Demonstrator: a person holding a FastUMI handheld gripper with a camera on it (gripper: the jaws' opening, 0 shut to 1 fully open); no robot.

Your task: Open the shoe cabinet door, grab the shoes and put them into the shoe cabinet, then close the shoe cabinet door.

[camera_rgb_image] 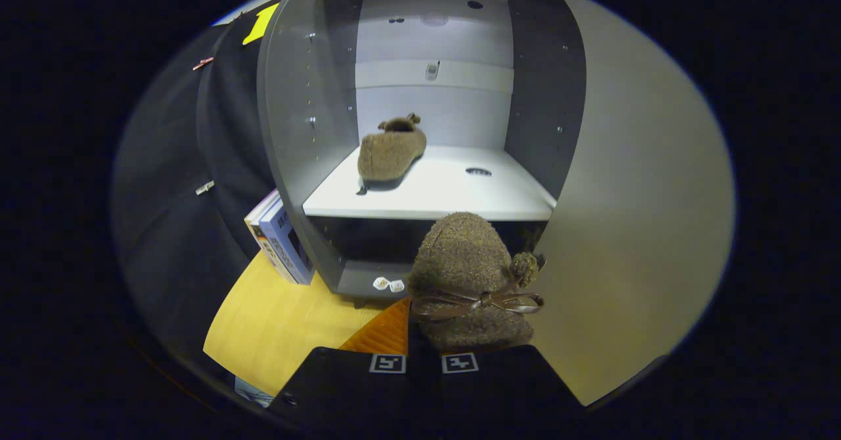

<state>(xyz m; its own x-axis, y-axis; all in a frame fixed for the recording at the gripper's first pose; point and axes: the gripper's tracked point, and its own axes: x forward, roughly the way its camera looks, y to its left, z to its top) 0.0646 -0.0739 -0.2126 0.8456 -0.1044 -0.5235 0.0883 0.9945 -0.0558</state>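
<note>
Bright lit cabinet interior (433,98), dim surroundings, fisheye-bent edges

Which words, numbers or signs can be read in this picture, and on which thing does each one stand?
None can be read.
Blue-and-white box beside the grey open shoe cabinet: print too blurred.
Square black-and-white markers on the tool: patterns, no text.
The tool grips a fuzzy brown slipper with a bow.

A shoe (470,282) sits in the jaws. Beyond them stands the cabinet (309,131), another shoe (390,152) on its shelf (460,197); books (281,238) lean left of it.
</note>
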